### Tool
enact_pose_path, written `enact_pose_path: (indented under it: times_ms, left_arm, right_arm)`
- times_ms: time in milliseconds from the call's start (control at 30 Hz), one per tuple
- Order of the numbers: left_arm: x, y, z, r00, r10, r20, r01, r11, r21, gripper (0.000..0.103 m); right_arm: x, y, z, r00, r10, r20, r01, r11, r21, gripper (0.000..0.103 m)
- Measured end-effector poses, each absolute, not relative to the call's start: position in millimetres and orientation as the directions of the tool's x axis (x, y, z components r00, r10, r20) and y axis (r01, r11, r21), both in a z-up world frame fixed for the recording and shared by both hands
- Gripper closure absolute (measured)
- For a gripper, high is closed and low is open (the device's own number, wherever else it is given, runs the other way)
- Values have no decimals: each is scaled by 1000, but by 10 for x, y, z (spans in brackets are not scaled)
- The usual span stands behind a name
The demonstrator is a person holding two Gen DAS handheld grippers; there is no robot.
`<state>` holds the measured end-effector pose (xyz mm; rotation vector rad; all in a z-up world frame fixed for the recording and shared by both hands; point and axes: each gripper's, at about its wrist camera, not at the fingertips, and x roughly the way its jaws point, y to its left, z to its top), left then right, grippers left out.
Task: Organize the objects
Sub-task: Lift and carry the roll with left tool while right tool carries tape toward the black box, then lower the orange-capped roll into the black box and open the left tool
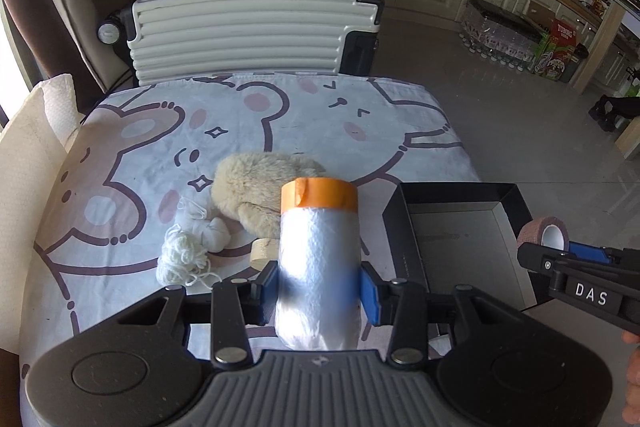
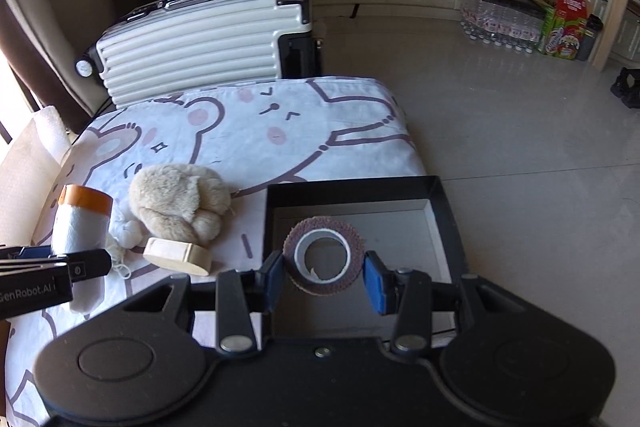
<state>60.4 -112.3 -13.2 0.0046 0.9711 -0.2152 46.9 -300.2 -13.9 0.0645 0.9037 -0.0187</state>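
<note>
My left gripper [image 1: 319, 291] is shut on a white plastic-film roll with an orange tape end [image 1: 318, 251], held upright above the table; it also shows in the right wrist view [image 2: 82, 223]. My right gripper [image 2: 324, 277] is shut on a brown bandage tape roll [image 2: 324, 255], held over the open black box [image 2: 444, 211]; the roll [image 1: 543, 234] and box [image 1: 516, 203] also show in the left wrist view. A beige plush toy [image 2: 176, 201], a white yarn bundle [image 1: 182, 261] and a pale wooden block [image 2: 178, 255] lie on the cartoon tablecloth [image 2: 280, 131].
A white ribbed suitcase [image 1: 248, 27] stands beyond the table's far edge. A paper towel roll [image 1: 36, 131] stands at the left edge. Tiled floor [image 2: 520, 131] lies to the right, with bottle packs and cartons [image 2: 520, 23] by the kitchen cabinets.
</note>
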Motion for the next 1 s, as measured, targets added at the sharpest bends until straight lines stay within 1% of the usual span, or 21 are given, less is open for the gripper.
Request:
enact_pose_path:
  times_ms: [400,733,1000]
  left_arm:
    - [604,-1382,-140,527,-234,-817,200,969,-148,60]
    - [597,-1570,-151,507,-298,-809,207,953,-222,60]
    - [641,-1755,-255,491,-309,-814,218,949,-229,60]
  right_arm:
    - [401,-3261,-132,622,-38,-782,97,995,29,59]
    - [375,-3418,-168,619,-52,-783,131,991,38,59]
    - [400,-3522,-239,611,-56,-790,157,986,52,59]
